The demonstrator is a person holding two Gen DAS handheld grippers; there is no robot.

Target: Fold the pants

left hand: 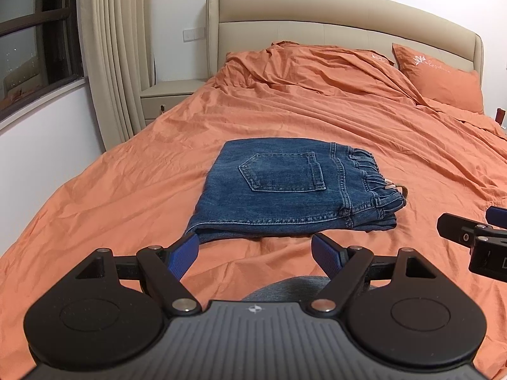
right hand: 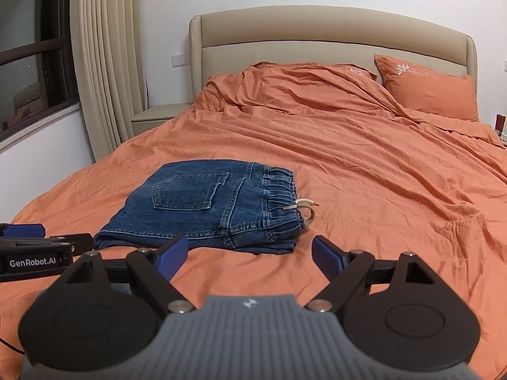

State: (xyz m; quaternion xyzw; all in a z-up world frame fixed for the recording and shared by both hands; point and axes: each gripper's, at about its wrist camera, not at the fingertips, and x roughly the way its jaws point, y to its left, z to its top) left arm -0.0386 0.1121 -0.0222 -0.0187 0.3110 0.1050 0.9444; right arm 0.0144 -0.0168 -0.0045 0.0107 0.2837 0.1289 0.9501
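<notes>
**Both tools spread and empty, pants folded on the bed**

Left tool (left hand: 255,253) hangs with its blue pads (left hand: 183,256) spread wide and nothing between them, just short of the near edge of the pants (left hand: 285,186). Its left pad sits close beside the near left corner of the denim; whether it touches the cloth cannot be told. Right tool (right hand: 250,255) is likewise spread and empty, held on the near side of the pants and apart from them, with its body showing at the edge of the left wrist view.

Beyond both tools the pants lie as a compact, roughly square packet of several stacked layers, resting on the orange sheet (left hand: 126,174) of the bed. A back pocket (left hand: 282,172) faces up, and the gathered elastic waistband (right hand: 280,193) forms the packet's right side, with a drawstring end (right hand: 305,210) poking out past it onto the sheet. The fold edges at the near side look even, which suggests the layers were laid to match.

Farther from the pants, toward the headboard (right hand: 332,31), a pillow (right hand: 427,91) and rumpled bedding lie well apart. A curtain (left hand: 111,47) hangs to the left.

Judging by this layout, the folding looks finished or nearly so: both tools appear held clear so the stack stays undisturbed. A stray pad brushing the corner could drag the top layer askew.
</notes>
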